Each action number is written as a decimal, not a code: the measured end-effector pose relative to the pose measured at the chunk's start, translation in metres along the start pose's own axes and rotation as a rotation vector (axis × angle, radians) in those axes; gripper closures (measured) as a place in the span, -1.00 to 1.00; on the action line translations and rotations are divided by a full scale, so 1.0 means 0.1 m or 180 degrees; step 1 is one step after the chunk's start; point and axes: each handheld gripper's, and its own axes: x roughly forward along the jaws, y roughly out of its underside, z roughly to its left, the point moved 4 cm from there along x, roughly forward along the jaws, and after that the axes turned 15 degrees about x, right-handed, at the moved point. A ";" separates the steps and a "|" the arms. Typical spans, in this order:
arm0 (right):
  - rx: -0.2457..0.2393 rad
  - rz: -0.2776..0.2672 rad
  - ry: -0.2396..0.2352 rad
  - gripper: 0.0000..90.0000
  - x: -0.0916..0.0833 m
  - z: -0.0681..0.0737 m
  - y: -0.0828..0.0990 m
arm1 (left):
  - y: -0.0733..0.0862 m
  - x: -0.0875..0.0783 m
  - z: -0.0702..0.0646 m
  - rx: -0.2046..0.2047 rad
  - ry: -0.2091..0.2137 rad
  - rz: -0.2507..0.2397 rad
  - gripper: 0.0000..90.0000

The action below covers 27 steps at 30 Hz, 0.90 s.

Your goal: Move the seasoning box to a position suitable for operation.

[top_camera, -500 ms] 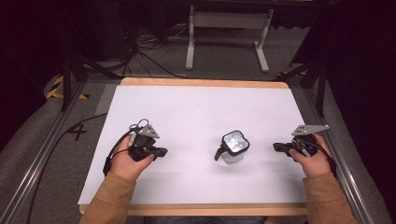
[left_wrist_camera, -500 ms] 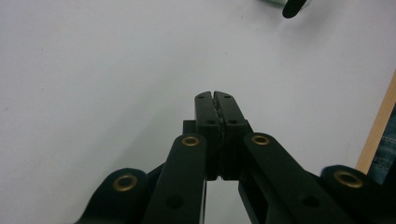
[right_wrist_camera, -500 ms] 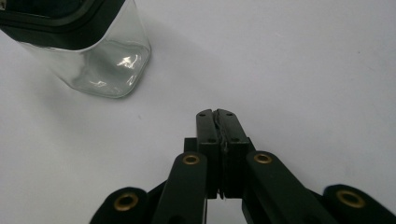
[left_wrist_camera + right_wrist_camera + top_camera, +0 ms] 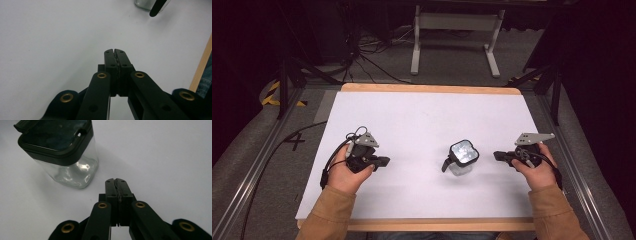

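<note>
- Left gripper (image 4: 384,161): jaws closed, empty, left of glass jar (image 4: 460,159).
- Right gripper (image 4: 498,155): jaws closed, empty, just right of jar, apart.
- Jar upright on white table (image 4: 422,120), black lid on.

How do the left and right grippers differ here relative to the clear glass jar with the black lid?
The right gripper sits close beside the clear glass jar with the black lid; the left gripper lies farther off. They point at the jar from opposite sides. Both are shut, empty, touching nothing.
</note>
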 end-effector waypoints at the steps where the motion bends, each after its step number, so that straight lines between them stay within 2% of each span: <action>1: -0.0010 0.0004 -0.0015 0.99 0.02 0.02 -0.02 | 0.00 0.00 -0.01 0.0002 -0.0013 -0.0020 0.99; 9: -0.0077 0.0041 -0.0062 0.99 0.12 0.07 -0.07 | -0.03 0.02 -0.08 0.0078 0.0018 -0.0019 0.99; 19: -0.0041 0.0006 -0.0050 0.99 0.08 0.04 -0.06 | -0.01 -0.01 -0.06 0.0055 -0.0005 -0.0038 0.98; 27: -0.0065 0.0005 -0.0036 0.99 0.13 0.06 -0.06 | -0.02 -0.01 -0.07 0.0056 -0.0006 -0.0043 0.98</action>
